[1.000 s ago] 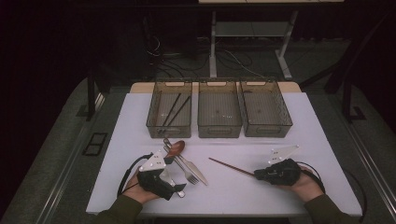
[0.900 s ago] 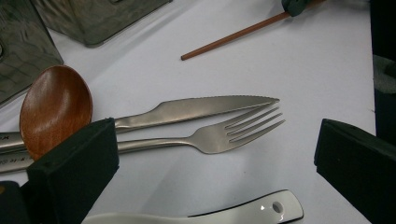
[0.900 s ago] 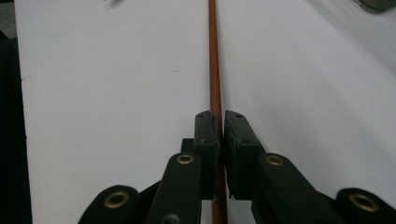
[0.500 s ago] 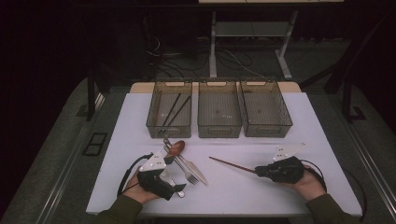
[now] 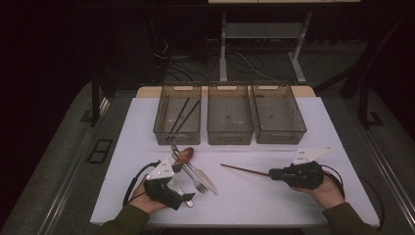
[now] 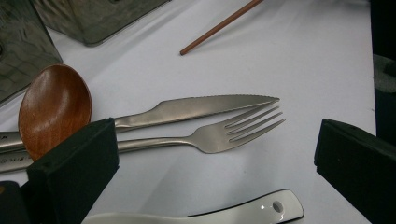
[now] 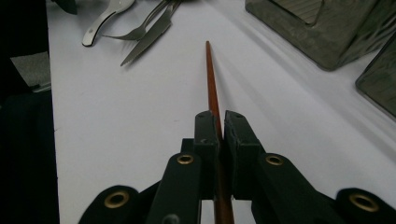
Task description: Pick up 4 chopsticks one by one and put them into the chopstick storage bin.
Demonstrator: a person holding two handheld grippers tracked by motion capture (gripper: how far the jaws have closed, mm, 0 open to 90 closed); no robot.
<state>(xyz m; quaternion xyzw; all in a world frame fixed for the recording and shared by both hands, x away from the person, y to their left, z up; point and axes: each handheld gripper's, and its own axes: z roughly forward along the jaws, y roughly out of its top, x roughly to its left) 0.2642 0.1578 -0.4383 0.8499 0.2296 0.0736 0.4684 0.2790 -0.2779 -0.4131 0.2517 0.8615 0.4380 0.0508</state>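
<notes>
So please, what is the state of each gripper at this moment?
Left gripper: open, holding nothing, jaws wide above the fork.
Right gripper: shut on the brown chopstick.

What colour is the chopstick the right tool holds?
Reddish-brown chopstick, clearest in the right gripper view.

Three clear bins [image 5: 230, 117] stand behind a knife [image 6: 196, 107], fork [image 6: 219, 135] and wooden spoon [image 6: 53, 107].
</notes>
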